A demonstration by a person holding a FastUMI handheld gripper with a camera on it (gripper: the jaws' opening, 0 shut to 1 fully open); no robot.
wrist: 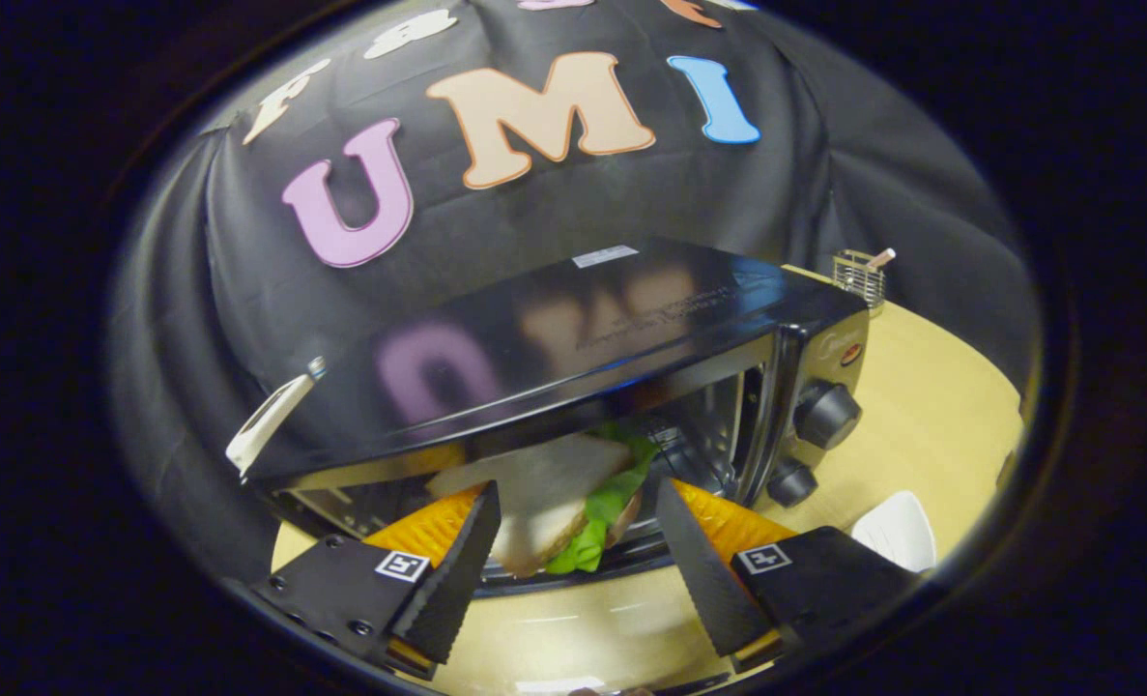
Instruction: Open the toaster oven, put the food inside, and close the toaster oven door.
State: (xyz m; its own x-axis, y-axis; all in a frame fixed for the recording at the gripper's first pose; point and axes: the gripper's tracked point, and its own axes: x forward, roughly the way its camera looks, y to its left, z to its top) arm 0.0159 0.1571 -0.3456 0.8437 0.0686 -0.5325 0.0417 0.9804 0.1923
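A black toaster oven (573, 329) stands on the wooden table, tilted in my view, with its front open. A sandwich (554, 483) of pale bread and green lettuce lies in the oven's mouth, at the front of the chamber. My gripper (578, 488) is open, one finger on each side of the sandwich. The left finger overlaps the bread's edge, while a small gap shows between the right finger and the lettuce. A dark strip just under the sandwich looks like the lowered door (583, 575); most of it is hidden.
Two black knobs (824, 416) sit on the oven's right panel. A white plate (897, 532) lies on the table (921, 416) right of the fingers. A small wire holder (858, 275) stands at the back right. A white object (269, 420) leans at the oven's left.
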